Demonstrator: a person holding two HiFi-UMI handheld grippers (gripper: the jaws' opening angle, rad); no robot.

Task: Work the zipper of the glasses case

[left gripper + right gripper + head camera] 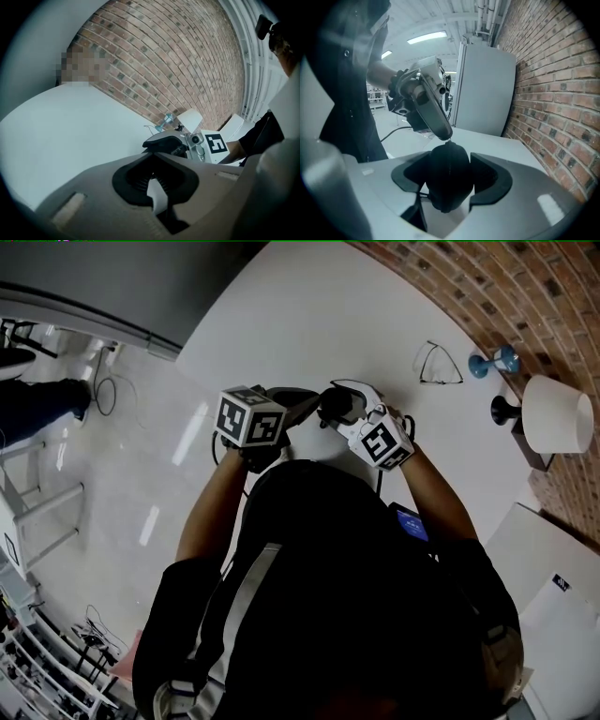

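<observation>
The black glasses case is held off the white table, clamped across its width by my right gripper. In the right gripper view my left gripper comes in from the upper left with its fingers together. Its tip pinches the small zipper pull at the case's far end. In the head view both grippers meet above the table's near edge, with the left gripper beside the case. From the left gripper view, the case sits just past my shut jaws.
A pair of glasses lies on the table farther right. Near the brick wall stand a blue object, a black object and a white lamp shade. The floor lies off the table's left edge.
</observation>
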